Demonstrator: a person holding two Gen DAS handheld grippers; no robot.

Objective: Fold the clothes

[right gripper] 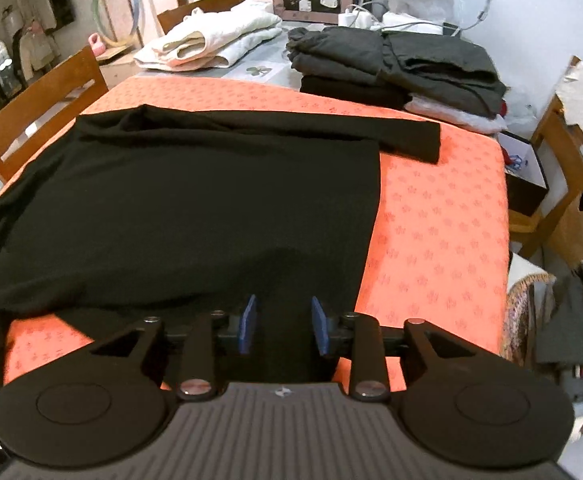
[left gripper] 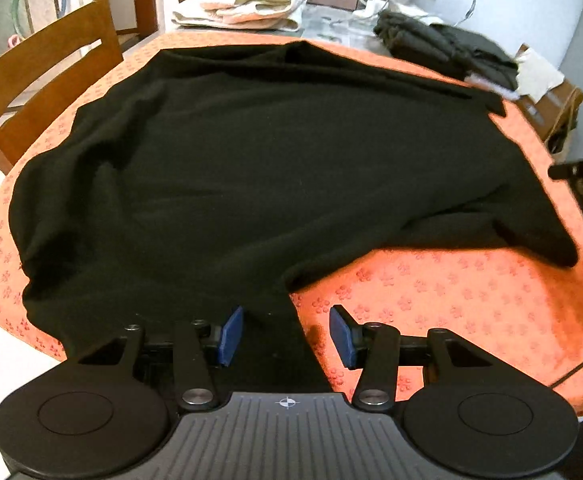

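Black garment [left gripper: 251, 168] spread on orange tablecloth [left gripper: 451, 300], left hand-held gripper [left gripper: 286, 336] and right hand-held gripper [right gripper: 282, 326] angled down, pads apart over cloth, gripping nothing

Right gripper [right gripper: 282, 325] sat over the near edge of the black garment [right gripper: 195, 216], blue pads [right gripper: 248, 325] apart, cloth between them but not pinched. Garment was spread flat on the orange tablecloth [right gripper: 443, 216], one sleeve [right gripper: 331, 128] folded across its far edge, cuff pointing right. Beyond it: a stack of dark folded clothes [right gripper: 395, 64] at the far right and a pile of white folded clothes [right gripper: 211, 44] at the far left. Wooden chair [right gripper: 43, 116] stood at the table's left side, another [right gripper: 571, 168] at the right.
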